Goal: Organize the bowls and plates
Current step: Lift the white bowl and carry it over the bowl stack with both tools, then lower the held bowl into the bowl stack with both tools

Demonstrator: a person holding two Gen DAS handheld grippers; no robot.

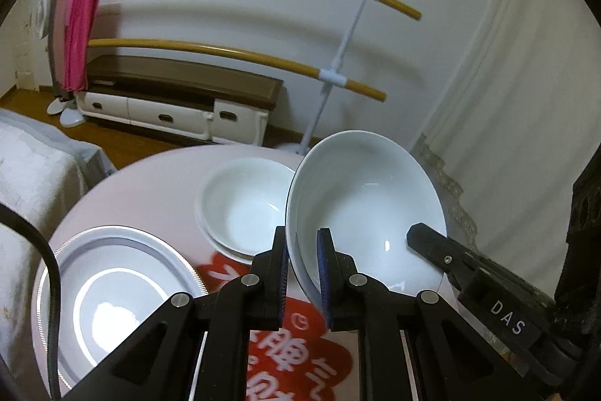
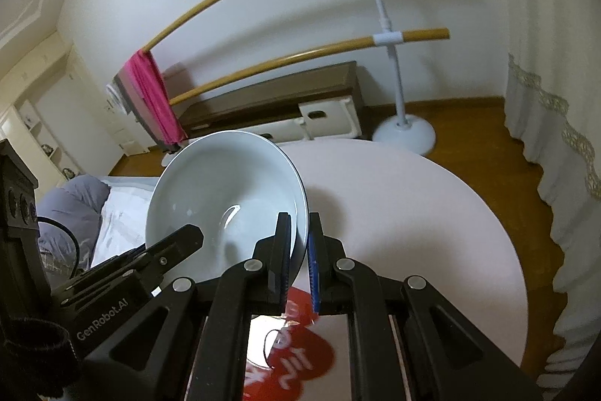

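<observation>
White wall (image 1: 233,2) behind a low cabinet (image 1: 180,93) with a dark brown top and white drawers. Before it, a white-stemmed rack (image 2: 390,36) on a round base, carrying two curved yellow rails; a pink cloth (image 1: 80,29) hangs from the upper rail at 10 o'clock in the left view. Wood floor (image 2: 480,141). White lace-edged curtain (image 2: 556,93) at 3 o'clock in the right view. Grey bedding (image 2: 71,209) at 9 o'clock. Even, soft light.
</observation>
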